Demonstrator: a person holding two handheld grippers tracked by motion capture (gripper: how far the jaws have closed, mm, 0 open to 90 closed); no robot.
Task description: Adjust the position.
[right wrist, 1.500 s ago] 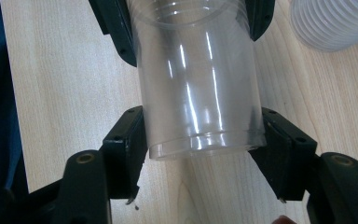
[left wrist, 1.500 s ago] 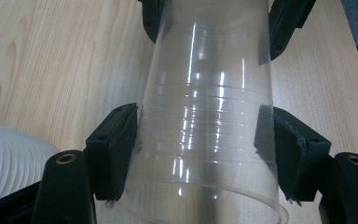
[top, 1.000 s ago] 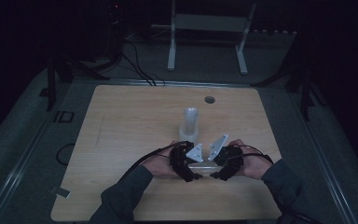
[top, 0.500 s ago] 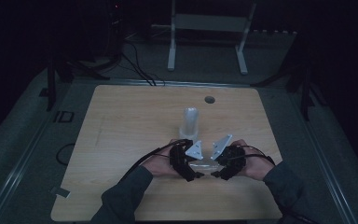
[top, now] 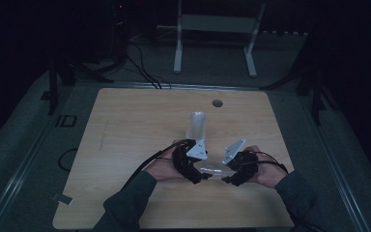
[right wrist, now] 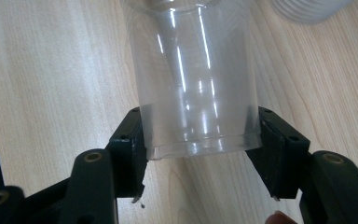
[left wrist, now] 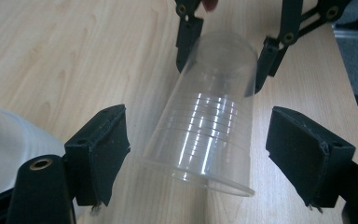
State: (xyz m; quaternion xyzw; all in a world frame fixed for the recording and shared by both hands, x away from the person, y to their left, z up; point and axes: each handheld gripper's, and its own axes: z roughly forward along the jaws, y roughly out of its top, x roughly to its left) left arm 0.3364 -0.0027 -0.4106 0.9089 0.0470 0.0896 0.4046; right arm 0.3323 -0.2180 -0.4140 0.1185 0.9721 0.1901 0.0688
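Clear plastic cup (left wrist: 205,116) held on its side between the two grippers, near the front middle of the wooden table (top: 125,125); narrow base toward the right, wide rim toward the left. Seen in the high view as a pale glint (top: 211,167) between the two hands. Ribbed rings visible round its middle in the left gripper view.

Right gripper (right wrist: 200,140) pinching the cup's base end, one black pad pressed on each side of the wall, just above the bottom edge. Same gripper seen from the far side in the left gripper view, its two jaws clamping the base (left wrist: 223,51). In the high view, right gripper (top: 232,174) gripped by the right hand (top: 263,169), grey plate on top.

Left gripper (left wrist: 214,154) spread wide, pads standing either side of the rim end with a clear gap on both sides, touching nothing. In the high view, left gripper (top: 198,171) gripped by the left hand (top: 162,169), cable trailing back along the sleeve.

Beyond the hands, an upright stack of clear cups (top: 197,125) on the table, apart from the held cup; a blurred white part of it at the left edge of the left gripper view (left wrist: 9,149). Farther back, a small round hole (top: 217,103) near the table's far edge. Behind the table, a white stand (top: 217,29) on the dark floor.
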